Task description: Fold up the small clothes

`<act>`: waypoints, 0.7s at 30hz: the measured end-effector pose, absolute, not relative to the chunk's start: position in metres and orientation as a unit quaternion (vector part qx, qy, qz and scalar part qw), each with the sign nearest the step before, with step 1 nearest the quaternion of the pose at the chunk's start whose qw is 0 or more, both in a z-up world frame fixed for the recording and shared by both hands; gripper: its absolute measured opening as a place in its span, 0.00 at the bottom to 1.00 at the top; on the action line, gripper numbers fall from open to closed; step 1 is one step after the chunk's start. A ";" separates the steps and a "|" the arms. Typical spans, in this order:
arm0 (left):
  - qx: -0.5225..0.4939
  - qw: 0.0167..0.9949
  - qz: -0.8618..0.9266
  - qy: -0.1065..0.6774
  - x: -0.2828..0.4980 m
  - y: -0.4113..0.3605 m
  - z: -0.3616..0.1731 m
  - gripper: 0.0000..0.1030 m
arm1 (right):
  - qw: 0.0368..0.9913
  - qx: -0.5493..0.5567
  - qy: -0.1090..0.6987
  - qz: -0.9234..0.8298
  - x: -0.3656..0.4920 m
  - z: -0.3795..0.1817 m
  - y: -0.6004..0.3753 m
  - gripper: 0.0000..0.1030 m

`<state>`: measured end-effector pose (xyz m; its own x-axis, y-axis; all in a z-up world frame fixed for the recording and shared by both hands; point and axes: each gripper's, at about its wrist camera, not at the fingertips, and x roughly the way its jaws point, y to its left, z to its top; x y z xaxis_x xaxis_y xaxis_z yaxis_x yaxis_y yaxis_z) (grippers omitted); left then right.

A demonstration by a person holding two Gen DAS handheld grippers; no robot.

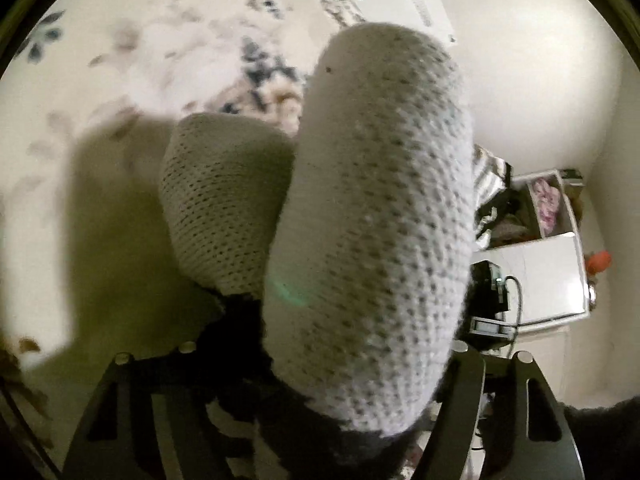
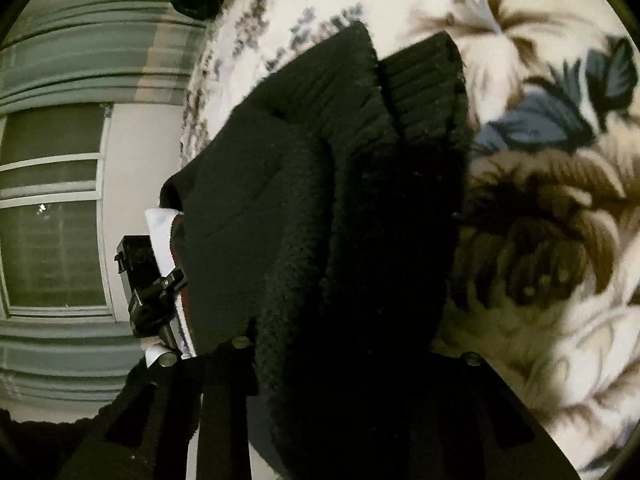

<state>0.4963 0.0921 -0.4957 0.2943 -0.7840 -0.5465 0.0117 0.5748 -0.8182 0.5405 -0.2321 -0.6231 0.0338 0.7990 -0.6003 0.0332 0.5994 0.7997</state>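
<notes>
Two socks in play, both lifted above floral bedspread (image 1: 120, 60). White knit sock (image 1: 372, 200) fills left wrist view, its near end sitting between left gripper (image 1: 316, 360) fingers (image 1: 472, 400); fingers apart, whether pads press cloth cannot tell. Second pale toe (image 1: 224, 208) shows left behind it. Black sock (image 2: 340, 200), ribbed cuffs at far end, bunched between right gripper (image 2: 352, 356) fingers; fingers clamped on it. Window (image 2: 52, 208) at left in right wrist view.
</notes>
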 end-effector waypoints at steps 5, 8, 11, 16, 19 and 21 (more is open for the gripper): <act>-0.355 0.717 -0.307 0.515 0.518 0.081 -0.467 0.65 | 0.658 0.358 0.590 0.301 0.541 -0.590 -0.260 0.31; -0.339 0.722 -0.323 0.509 0.551 0.046 -0.450 0.65 | 0.676 0.373 0.564 0.293 0.556 -0.569 -0.283 0.31; -0.321 0.727 -0.338 0.505 0.589 0.025 -0.437 0.65 | 0.691 0.384 0.543 0.282 0.584 -0.555 -0.302 0.31; -0.297 0.723 -0.344 0.520 0.657 -0.002 -0.445 0.66 | 0.710 0.394 0.528 0.250 0.639 -0.560 -0.336 0.31; -0.270 0.710 -0.333 0.558 0.692 -0.027 -0.478 0.66 | 0.714 0.393 0.539 0.211 0.668 -0.585 -0.360 0.32; -0.251 0.706 -0.317 0.582 0.708 -0.040 -0.499 0.66 | 0.719 0.352 0.576 0.166 0.682 -0.604 -0.368 0.46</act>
<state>0.7085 -0.0399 -0.4995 0.1225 -0.7393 -0.6621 0.1541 0.6732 -0.7232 0.6816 -0.3678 -0.6041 0.2815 0.6446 -0.7108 0.1660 0.6969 0.6978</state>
